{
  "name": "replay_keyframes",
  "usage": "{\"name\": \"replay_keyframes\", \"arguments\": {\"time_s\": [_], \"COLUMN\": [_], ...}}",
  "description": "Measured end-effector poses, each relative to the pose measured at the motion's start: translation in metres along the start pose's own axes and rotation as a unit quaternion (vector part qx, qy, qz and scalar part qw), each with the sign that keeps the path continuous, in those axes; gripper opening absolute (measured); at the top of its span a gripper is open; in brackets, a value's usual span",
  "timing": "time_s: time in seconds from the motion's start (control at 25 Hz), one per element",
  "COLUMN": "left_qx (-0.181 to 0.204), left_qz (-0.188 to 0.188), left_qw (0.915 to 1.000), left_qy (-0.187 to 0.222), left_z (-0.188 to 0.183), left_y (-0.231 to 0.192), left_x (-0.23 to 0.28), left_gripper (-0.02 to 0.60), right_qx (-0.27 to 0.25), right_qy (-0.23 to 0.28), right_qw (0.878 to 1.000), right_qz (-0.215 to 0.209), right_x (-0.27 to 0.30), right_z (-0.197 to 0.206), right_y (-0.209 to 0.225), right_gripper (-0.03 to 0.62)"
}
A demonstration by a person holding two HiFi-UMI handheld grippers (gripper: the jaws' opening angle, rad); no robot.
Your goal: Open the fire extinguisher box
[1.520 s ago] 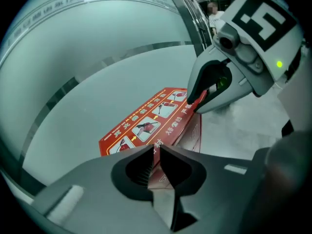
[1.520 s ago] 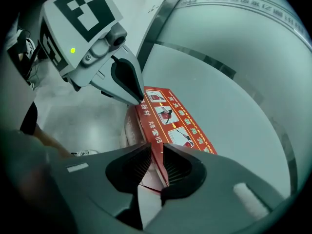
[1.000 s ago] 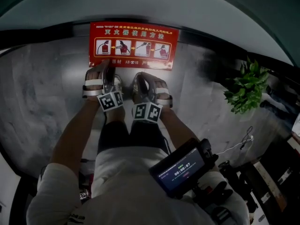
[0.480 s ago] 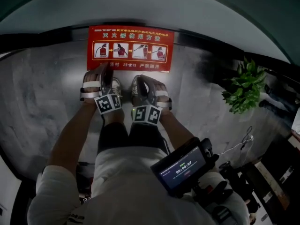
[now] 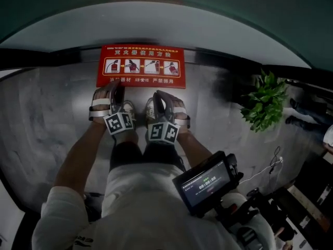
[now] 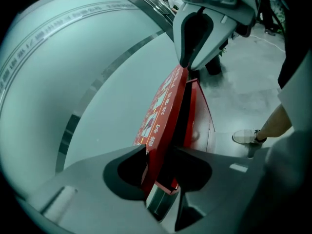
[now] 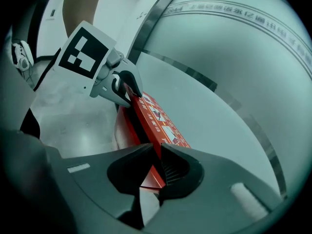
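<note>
Left fingers (image 6: pixel 92 179): just been closing, clamped on the red lid (image 6: pixel 163 106) edge | right fingers (image 7: pixel 214 174): clamped alongside on the same edge | lid: pictured instructions, tilted up off the box (image 6: pixel 201 121) under my fingers

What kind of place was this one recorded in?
Probably an indoor lobby or corridor of a public building: a polished grey floor, a curved pale wall with metal bands, a red fire extinguisher box at its foot, and a potted plant.

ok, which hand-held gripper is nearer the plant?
The right hand-held gripper, on the plant side; the left hand-held gripper, jaws having just closed further on the lid, sits farther off.
</note>
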State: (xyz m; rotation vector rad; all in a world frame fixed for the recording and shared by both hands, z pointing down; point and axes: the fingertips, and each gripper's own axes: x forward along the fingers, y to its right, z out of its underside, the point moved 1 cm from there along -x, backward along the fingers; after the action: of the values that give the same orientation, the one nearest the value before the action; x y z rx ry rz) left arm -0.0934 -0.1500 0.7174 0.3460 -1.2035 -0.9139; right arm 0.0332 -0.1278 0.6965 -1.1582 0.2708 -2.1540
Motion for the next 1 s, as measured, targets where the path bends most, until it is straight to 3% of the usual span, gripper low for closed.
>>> {"name": "replay_keyframes", "arguments": {"time_s": [0.52, 1.0], "left_qx": [0.009, 0.003], "left_qz": [-0.029, -0.071], "left_qw": [0.9995, 0.9971], "left_qy": [0.014, 0.025], "left_z": [-0.026, -0.053], "left_y": [-0.069, -0.134], "left_x": [-0.004, 0.016], "left_gripper": [0.124, 0.118], "right_qx": [0.019, 0.033], "right_qy": [0.009, 0.016], "right_qw": [0.998, 0.995], "right_qz": [0.065, 0.095], "right_x": [-0.011, -0.010], "right_z": [-0.020, -0.038], "right_y": [0.076, 0.127], "right_gripper": [0.048, 0.037]}}
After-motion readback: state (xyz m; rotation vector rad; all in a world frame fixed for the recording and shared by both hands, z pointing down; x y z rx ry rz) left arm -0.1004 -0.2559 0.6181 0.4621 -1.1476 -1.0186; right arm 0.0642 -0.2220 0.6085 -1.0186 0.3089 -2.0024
